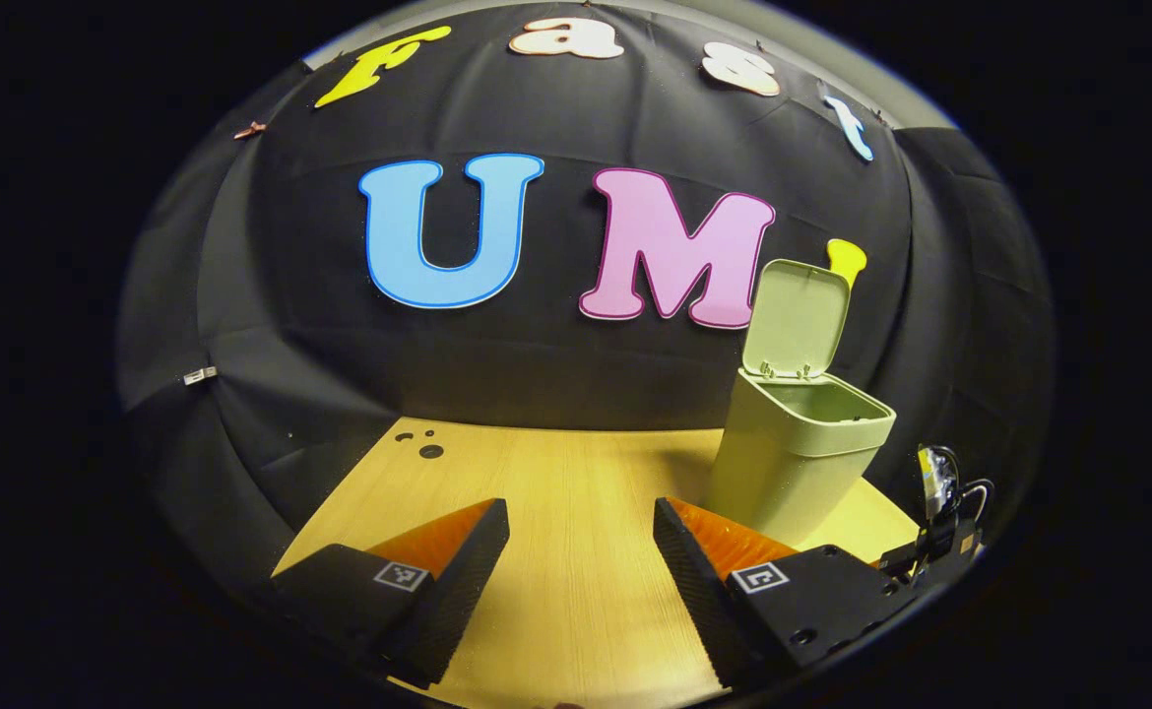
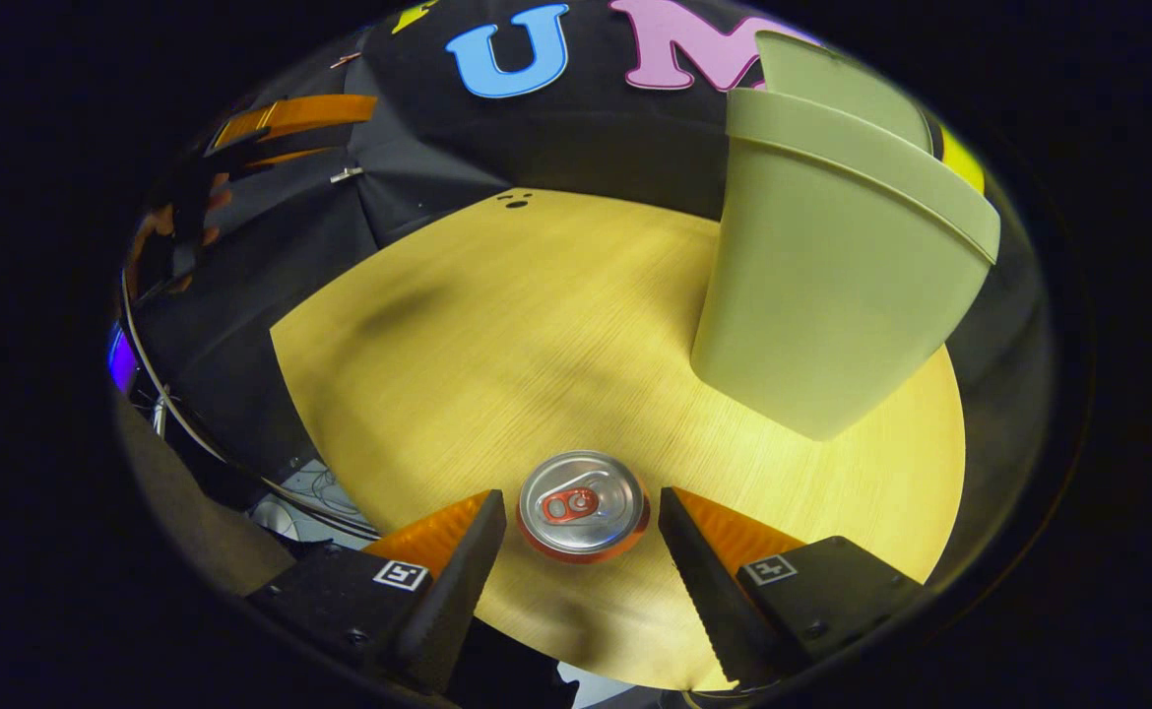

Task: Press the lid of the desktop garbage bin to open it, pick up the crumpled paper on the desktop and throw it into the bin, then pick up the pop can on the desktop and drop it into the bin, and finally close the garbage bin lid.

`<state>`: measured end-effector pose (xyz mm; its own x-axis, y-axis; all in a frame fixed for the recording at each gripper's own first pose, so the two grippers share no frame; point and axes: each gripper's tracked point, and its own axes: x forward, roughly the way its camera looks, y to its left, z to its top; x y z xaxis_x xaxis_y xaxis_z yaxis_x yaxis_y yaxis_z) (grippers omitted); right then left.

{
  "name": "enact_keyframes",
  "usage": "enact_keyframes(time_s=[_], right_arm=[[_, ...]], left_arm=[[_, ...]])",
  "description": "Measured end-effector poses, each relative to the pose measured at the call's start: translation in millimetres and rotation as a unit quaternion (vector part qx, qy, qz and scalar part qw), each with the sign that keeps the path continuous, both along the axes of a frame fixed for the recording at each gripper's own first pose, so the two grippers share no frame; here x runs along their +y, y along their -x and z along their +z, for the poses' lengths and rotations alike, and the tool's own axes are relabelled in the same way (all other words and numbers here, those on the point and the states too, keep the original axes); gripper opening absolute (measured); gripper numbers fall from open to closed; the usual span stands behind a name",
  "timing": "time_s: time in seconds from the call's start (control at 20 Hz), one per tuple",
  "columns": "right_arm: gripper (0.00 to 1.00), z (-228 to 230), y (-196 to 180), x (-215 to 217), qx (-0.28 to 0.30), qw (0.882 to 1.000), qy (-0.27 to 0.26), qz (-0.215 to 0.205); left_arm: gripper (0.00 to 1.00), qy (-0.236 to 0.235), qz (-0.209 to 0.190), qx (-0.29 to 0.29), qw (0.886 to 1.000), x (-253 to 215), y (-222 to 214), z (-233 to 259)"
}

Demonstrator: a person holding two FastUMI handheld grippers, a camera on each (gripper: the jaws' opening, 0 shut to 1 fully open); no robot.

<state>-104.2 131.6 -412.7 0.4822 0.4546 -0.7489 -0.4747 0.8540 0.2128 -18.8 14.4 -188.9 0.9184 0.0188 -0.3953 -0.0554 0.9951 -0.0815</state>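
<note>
Bin (image 1: 798,448) lid (image 1: 798,317) up; can (image 2: 583,504) btwn right hand-held gripper (image 2: 583,537) fingers, untouched.

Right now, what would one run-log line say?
green plastic bin: lid open | silver-topped red pop can: upright on table, between open right gripper jaws, ungrasped | left gripper: open, empty

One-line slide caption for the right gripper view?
Right gripper, jaws open, poised over the upright pop can on the wooden desktop, beside the green garbage bin.

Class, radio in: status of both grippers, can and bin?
Right gripper open, straddling upright pop can, not touching. Left gripper open, empty. Bin lid up. Nothing in the way.
</note>
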Motion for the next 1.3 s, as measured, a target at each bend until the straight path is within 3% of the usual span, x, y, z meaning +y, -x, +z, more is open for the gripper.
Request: enact_keyframes(time_s=[0.15,0.2,0.25,0.6,0.75,0.8,0.85,1.0,1.3], right_arm=[[0.99,-15.1,0.8,-2.4,0.012,1.000,0.025,0.013],[0.95,-16.4,-0.4,-4.7,0.014,0.999,0.030,0.014],[0.85,-14.7,-3.5,-2.3,0.012,1.000,0.024,0.010],[0.84,21.4,-13.6,-13.1,-0.003,1.000,-0.007,-0.024],[0.83,61.6,-32.1,-24.6,-0.031,0.998,-0.022,-0.043],[0.88,76.0,-38.5,-27.4,-0.041,0.998,-0.029,-0.047],[0.83,91.4,-44.2,-28.6,-0.054,0.997,-0.035,-0.050],[0.83,139.9,-63.3,-31.6,-0.091,0.993,-0.055,-0.058],[0.83,230.4,-107.4,-38.4,-0.165,0.978,-0.101,-0.073]], left_arm=[[0.95,0.002,0.004,0.005,1.000,2.0,-0.7,-4.3],[0.95,0.003,0.005,0.006,1.000,2.0,-1.1,-3.5],[0.96,0.004,0.006,0.005,1.000,1.8,-2.1,-3.4],[0.96,-0.001,-0.004,0.008,1.000,-7.4,-4.4,-6.1],[0.96,0.003,-0.006,0.012,1.000,-11.6,-6.9,-11.0],[0.96,0.005,-0.006,0.013,1.000,-12.7,-7.9,-11.5],[0.96,0.006,-0.007,0.013,1.000,-14.5,-8.1,-11.9],[0.96,0.005,-0.010,0.012,1.000,-18.9,-10.3,-12.3],[0.96,0.006,-0.011,0.012,1.000,-22.7,-11.7,-12.5]])
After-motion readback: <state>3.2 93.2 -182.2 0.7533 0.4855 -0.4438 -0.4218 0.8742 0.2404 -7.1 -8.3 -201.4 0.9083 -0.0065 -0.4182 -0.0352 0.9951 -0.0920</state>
